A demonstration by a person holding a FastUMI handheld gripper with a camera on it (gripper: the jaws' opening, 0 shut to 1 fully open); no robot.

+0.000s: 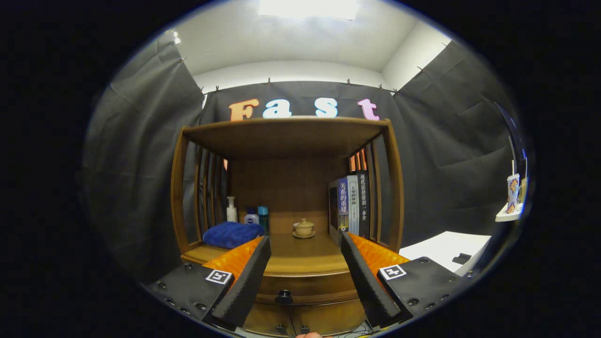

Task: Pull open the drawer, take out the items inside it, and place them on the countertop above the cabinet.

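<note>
A wooden cabinet stands ahead with a drawer (305,286) under its countertop (300,260). The drawer front is flush with the cabinet, and its dark round knob (284,296) sits low between my fingers. My gripper (305,244) is open, with nothing between the fingers, and hangs in front of the cabinet, a short way back from the knob. What lies inside the drawer is hidden.
On the countertop lie a folded blue towel (232,234), several small bottles (249,215), a small lidded teapot on a saucer (304,228) and upright books (352,206). A wooden shelf roof (286,134) spans above. A white table (446,249) stands to the right.
</note>
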